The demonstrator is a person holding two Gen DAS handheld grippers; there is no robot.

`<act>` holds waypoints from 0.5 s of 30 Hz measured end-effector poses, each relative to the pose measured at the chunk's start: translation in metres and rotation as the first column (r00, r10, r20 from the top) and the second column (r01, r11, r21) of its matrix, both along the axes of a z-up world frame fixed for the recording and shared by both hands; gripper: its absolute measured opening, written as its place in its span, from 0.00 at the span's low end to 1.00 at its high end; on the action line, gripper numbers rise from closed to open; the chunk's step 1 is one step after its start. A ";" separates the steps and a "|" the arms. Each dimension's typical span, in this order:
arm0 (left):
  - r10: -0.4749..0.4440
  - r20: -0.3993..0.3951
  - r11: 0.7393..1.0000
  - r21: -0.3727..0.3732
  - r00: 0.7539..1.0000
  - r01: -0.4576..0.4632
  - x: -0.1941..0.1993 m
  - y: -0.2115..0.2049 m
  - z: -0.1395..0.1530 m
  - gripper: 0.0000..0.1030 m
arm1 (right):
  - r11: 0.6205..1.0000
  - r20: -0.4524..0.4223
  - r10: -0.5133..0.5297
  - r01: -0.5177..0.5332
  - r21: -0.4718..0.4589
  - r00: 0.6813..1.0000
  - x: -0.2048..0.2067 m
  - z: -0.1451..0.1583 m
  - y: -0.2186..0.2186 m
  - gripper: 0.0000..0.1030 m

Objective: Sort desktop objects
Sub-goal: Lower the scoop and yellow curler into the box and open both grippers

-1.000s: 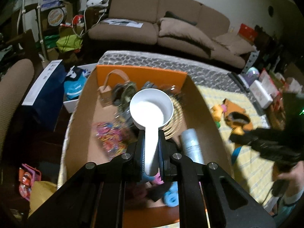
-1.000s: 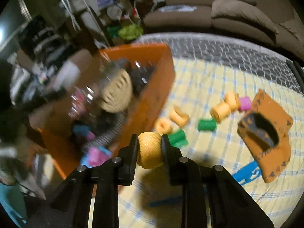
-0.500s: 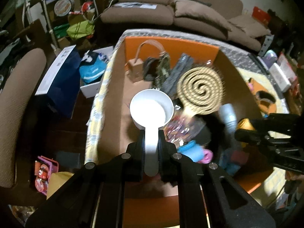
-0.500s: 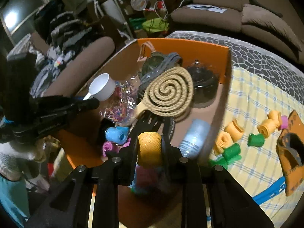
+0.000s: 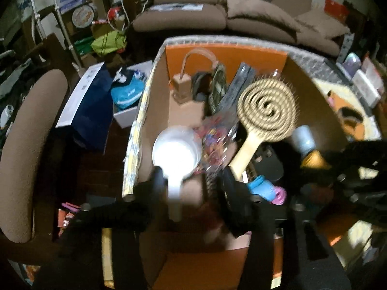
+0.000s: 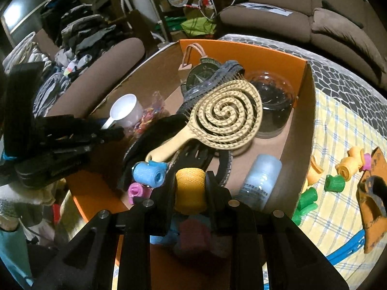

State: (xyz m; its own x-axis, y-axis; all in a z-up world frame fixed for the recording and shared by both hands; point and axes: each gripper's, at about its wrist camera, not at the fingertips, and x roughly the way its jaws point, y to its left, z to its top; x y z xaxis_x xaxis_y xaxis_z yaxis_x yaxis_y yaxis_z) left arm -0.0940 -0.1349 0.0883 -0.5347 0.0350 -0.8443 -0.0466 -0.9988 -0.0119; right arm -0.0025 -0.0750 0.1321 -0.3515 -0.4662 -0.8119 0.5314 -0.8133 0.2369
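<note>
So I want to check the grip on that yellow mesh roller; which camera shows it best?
The right wrist view: the yellow mesh roller sits sharp and centred, pinched upright in the right gripper above the orange box. The left wrist view shows only a blurred yellow sliver at its right side, beside dark gripper parts.

Both views ride on the hand-held grippers and look steeply down along the fingers into the same orange box (image 5: 225,55), close above its contents. The left wrist view hangs over the box's near left part, facing the sofa (image 5: 217,7) at 12 o'clock, with the right gripper (image 5: 338,166) entering at 3 o'clock. The right wrist view sits over the near right part, with the checked cloth (image 6: 338,149) at 3 o'clock and the left gripper (image 6: 106,133) at 9 o'clock. Both share the spiral hairbrush (image 5: 266,106), white scoop (image 5: 177,152) and blue roller (image 5: 262,188).
</note>
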 end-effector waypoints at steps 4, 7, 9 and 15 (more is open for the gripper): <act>0.045 -0.055 0.997 0.064 0.997 -0.042 0.002 -0.010 0.015 0.67 | 0.999 0.011 0.023 -0.023 -0.035 1.000 0.002 0.002 -0.005 0.23; 0.075 -0.062 0.992 0.109 0.995 -0.068 0.000 -0.020 0.019 0.67 | 0.999 0.009 0.037 -0.036 -0.038 0.999 0.005 0.001 -0.012 0.23; 0.082 -0.060 0.990 0.118 0.995 -0.075 -0.001 -0.024 0.018 0.67 | 0.998 0.006 0.044 -0.044 -0.040 0.999 0.006 0.000 -0.017 0.25; 0.085 -0.062 0.989 0.127 0.994 -0.076 -0.001 -0.020 0.021 0.74 | 0.998 0.001 0.012 -0.012 -0.058 1.000 0.003 0.005 -0.016 0.35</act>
State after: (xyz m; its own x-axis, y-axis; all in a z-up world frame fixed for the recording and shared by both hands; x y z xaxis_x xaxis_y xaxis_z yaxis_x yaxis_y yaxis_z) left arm -0.0949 -0.1551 0.1093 -0.5957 0.0921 -0.7979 0.0290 -0.9903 -0.1359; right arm 0.0009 -0.0910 0.1370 -0.3448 -0.5166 -0.7837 0.5409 -0.7917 0.2839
